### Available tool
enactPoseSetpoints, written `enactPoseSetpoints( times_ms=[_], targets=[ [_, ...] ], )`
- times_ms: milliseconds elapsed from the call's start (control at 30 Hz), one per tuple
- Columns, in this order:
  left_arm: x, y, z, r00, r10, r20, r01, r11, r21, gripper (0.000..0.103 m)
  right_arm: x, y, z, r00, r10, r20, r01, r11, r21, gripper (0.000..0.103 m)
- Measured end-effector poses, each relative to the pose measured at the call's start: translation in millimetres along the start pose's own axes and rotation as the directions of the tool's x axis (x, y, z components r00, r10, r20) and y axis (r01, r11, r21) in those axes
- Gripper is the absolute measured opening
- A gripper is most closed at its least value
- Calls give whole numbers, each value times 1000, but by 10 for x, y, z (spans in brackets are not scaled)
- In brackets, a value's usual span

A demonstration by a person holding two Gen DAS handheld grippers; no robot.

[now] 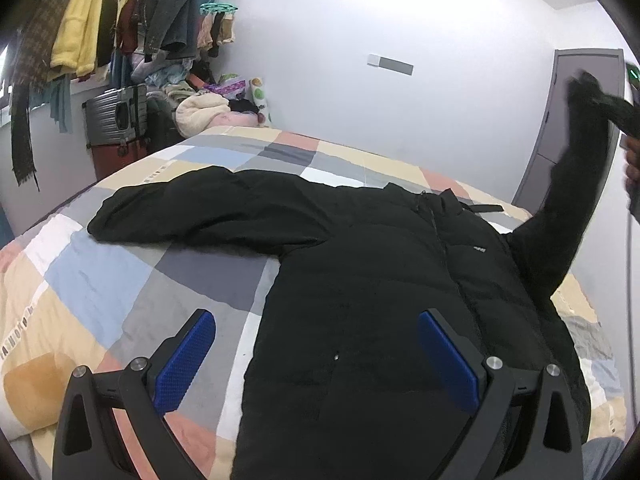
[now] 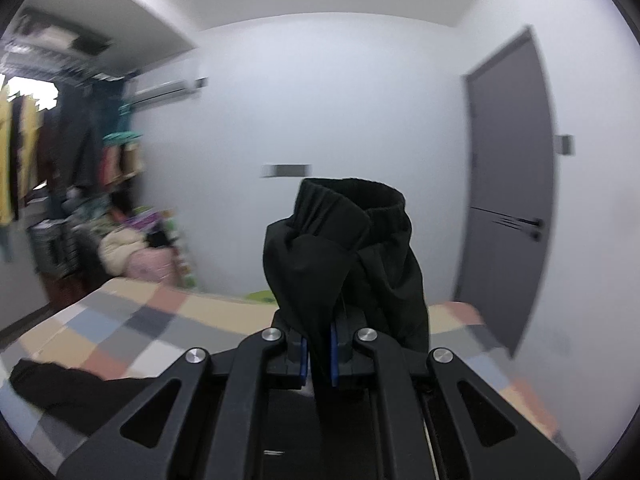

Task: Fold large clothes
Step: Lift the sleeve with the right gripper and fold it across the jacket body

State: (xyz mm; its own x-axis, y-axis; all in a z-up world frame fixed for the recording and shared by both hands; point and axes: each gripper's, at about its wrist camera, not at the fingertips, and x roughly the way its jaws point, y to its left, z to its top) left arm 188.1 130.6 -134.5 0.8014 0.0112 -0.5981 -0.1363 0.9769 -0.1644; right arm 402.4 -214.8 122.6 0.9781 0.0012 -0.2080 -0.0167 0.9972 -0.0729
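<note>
The black jacket (image 1: 360, 264) lies front-up across the checked bedspread (image 1: 100, 280), filling the middle and lower centre of my left wrist view. One sleeve (image 1: 192, 212) stretches flat toward the left of the frame, its cuff resting on the bedspread. The other sleeve (image 1: 576, 184) rises off the bed at the right edge of that view, pulled up and away from the body of the jacket.

My right gripper (image 2: 318, 354) has that raised sleeve pinched between its blue pads (image 2: 334, 354), jaws closed tight on the fabric; the cuff (image 2: 352, 196) bunches and stands up above the fingers in the centre of the right wrist view. That view is blurred, so I can't make out much detail in the cloth beyond its folds.

My left gripper (image 1: 316, 356) hovers over the lower part of the jacket with its jaws spread wide and nothing between the blue pads (image 1: 188, 360); the left pad is above the bedspread and the right one above the black fabric.

Further out, a grey door (image 2: 512, 184) stands at the right of the right wrist view. Hanging clothes (image 1: 100, 12) crowd the upper left of the left wrist view, with a dark suitcase (image 1: 116, 120) below them and a pile of bedding (image 1: 208, 114) at the far end of the bed.
</note>
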Motion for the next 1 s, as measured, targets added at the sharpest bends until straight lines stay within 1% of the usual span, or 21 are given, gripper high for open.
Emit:
enactPoseSetpoints(
  times_ms=[67,133,167,233,300,367,433,467,533,567,633,667,767,833,900,933,967,1000],
  targets=[
    [40,40,-6,1000,-3,-2,3,1000,6,103,159,445,-154,998,64,-15,-64,997,-35,8],
    [81,101,-10,1000,2,-6,-2,1000,8,103,216,743,-311,993,116,-34,-118,992,-47,8],
    [97,127,-11,1000,1,-7,-1,1000,4,103,314,979,-430,986,157,-55,-159,986,-44,8],
    [134,234,0,1000,-5,-5,5,1000,-19,103,433,1362,-600,973,212,-95,-216,976,-38,8],
    [172,342,15,1000,1,-1,-1,999,-35,103,590,1634,-809,958,252,-133,-259,965,-38,8],
    [218,409,29,1000,20,-1,-20,1000,-23,103,760,1944,-1069,940,288,-184,-300,953,-41,8],
    [243,454,29,1000,27,2,-27,1000,-7,103,840,2101,-1328,924,311,-222,-327,944,-36,8],
    [260,487,27,1000,21,6,-21,1000,-14,103,878,2164,-1492,914,323,-244,-339,940,-26,8],
    [323,538,27,1000,7,-8,-7,1000,-30,103,1011,2301,-1719,896,342,-283,-355,935,7,8],
    [370,565,21,1000,2,-17,-2,999,-34,103,1080,2340,-1852,884,355,-304,-363,931,31,8],
    [441,572,9,1000,11,-26,-12,1000,-27,103,1135,2404,-2048,868,370,-332,-372,926,61,8],
    [473,568,3,999,12,-30,-13,1000,-23,103,1210,2437,-2194,855,379,-354,-375,923,82,8],
    [555,559,-21,999,-2,-47,1,1000,-20,103,1319,2480,-2521,825,393,-407,-373,919,130,8],
    [596,561,-33,998,-15,-59,14,1000,-25,103,1362,2513,-2664,817,386,-428,-368,921,129,8],
    [640,594,-40,996,-53,-74,49,997,-52,103,1479,2543,-2797,801,362,-476,-351,929,116,8],
    [651,604,-48,996,-53,-75,48,997,-60,103,1523,2550,-2837,790,356,-499,-347,931,113,8],
    [670,612,-54,997,-34,-71,30,998,-57,103,1549,2531,-2862,786,352,-509,-346,932,110,8],
    [683,611,-57,997,-25,-72,21,998,-55,103,1550,2518,-2865,786,348,-511,-344,933,108,8]
  ],
)
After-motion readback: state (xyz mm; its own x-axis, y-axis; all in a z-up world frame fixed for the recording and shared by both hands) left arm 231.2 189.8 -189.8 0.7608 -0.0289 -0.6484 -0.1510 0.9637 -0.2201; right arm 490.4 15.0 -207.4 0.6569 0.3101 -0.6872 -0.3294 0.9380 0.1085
